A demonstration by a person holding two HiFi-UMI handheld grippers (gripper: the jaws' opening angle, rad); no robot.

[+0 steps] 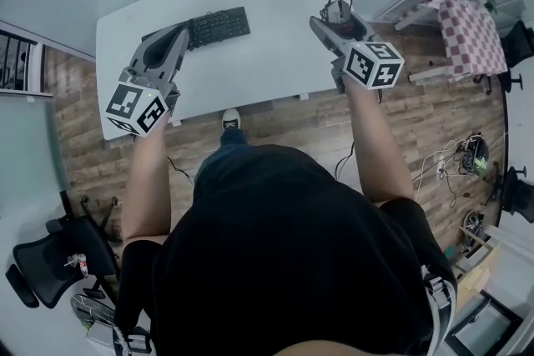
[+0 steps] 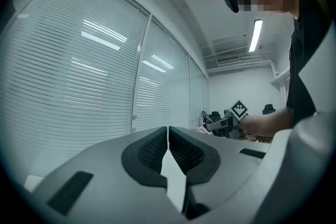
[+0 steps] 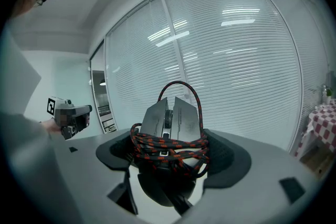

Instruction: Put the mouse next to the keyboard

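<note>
White tabletop (image 1: 275,62) lies below us, with the black keyboard (image 1: 219,27) at its far left. Our left gripper (image 2: 168,136) hangs over the keyboard's left end, jaws pressed together on nothing. Our right gripper (image 3: 170,157) pinches the grey wired mouse (image 3: 169,115) above the tabletop's far right edge, well apart from the keyboard. We judge it light, rigid and slick, so its sides suit gripping. The braided cable (image 3: 168,147) wound round it hides the contact.

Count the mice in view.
1. The mouse, cable wound round it, is clamped in the right gripper's jaws near the desk's right edge. None lies by the keyboard; the left gripper hides some desk.
</note>
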